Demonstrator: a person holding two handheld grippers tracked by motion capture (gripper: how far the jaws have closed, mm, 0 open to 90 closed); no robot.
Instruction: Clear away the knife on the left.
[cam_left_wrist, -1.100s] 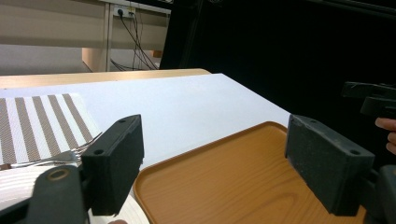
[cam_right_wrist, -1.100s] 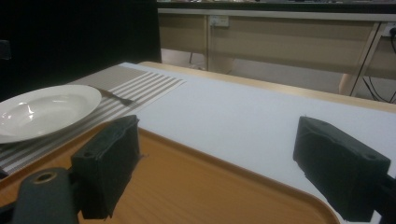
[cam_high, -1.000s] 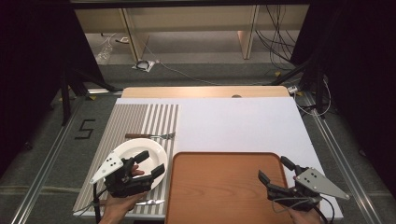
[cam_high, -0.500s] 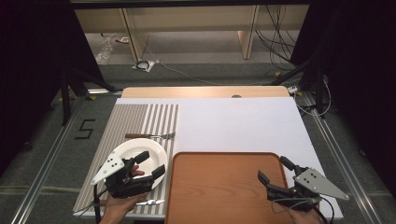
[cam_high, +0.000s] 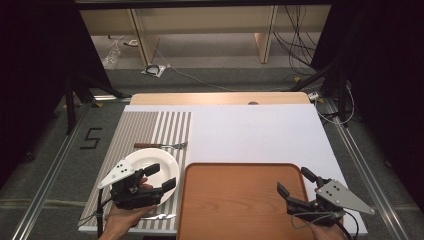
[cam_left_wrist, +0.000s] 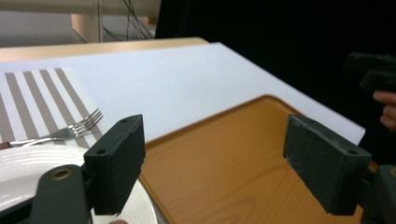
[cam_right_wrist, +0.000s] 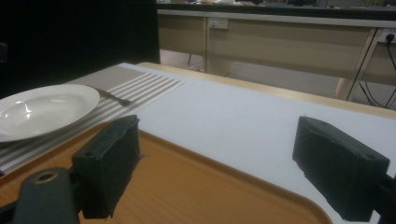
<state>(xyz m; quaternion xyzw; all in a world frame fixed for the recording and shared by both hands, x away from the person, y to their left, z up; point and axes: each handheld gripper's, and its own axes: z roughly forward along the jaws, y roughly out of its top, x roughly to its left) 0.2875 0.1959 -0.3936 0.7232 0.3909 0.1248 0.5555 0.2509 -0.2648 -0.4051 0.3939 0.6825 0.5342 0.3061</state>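
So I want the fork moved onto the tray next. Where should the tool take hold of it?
Probably the fork's dark handle, the end away from the tray. It lies flat on the striped placemat, tines towards the white cloth, just beyond the plate. Come straight down with the left tool, jaws across the handle.

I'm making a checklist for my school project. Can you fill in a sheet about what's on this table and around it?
Surface: white table top with a wooden strip along the far edge.
Job's things: white plate on a striped placemat; fork on the mat just beyond the plate; bare wooden tray beside the mat.
Clutter: nothing seen on the table.
Grippers: left gripper open, over the plate's near side; right gripper open, above the tray's right end. Both hold nothing.
Cables: one trails from each gripper; more lie on the floor beyond the table.
Surroundings: dark curtains at both sides, wooden furniture behind, a "5" marked on the floor.
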